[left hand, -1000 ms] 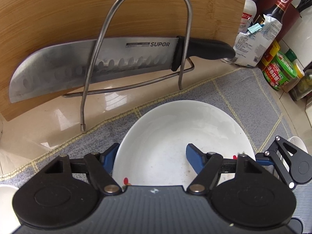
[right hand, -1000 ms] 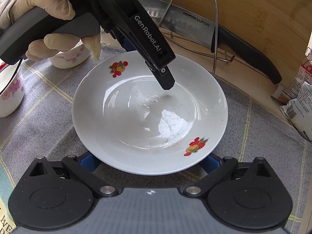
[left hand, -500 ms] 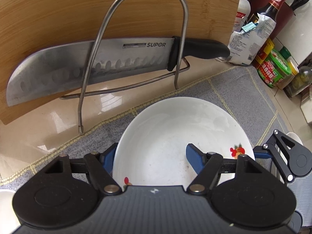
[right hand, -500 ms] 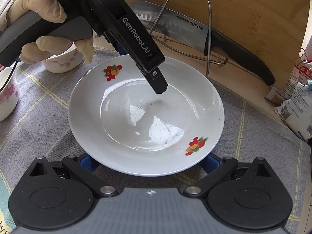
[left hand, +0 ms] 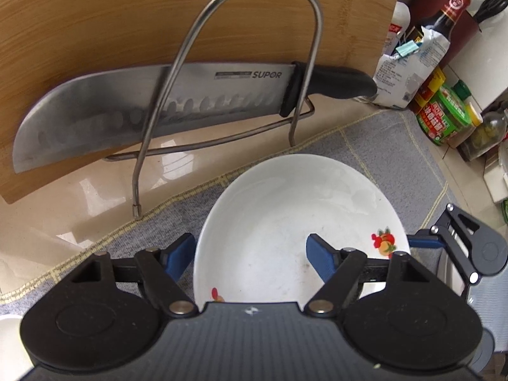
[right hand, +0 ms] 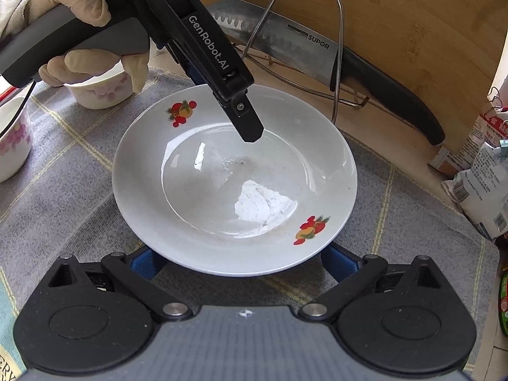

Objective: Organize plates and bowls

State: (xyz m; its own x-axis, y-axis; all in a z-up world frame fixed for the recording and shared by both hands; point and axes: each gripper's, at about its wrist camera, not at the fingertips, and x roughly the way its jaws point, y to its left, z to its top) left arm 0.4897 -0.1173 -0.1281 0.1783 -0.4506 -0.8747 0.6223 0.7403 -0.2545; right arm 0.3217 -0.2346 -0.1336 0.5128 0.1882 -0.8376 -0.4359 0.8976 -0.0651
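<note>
Plate (right hand: pixel 235 187), white with fruit decals, lies flat on the grey checked cloth (right hand: pixel 70 197) over the bench, just in front of the wire rack (left hand: pixel 241 73) holding a cleaver (left hand: pixel 152 108). The left gripper (left hand: pixel 250 254) straddles its far rim, one finger outside, one over the well; its fingers are opening and no pad presses the plate. The right gripper (right hand: pixel 236 258) spreads wide around the near rim, released, blue pads (right hand: pixel 144 262) beside the edge. To release cleanly, I'd let the left fingers clear the rim fully before lifting away, so the plate doesn't tip or skid.
</note>
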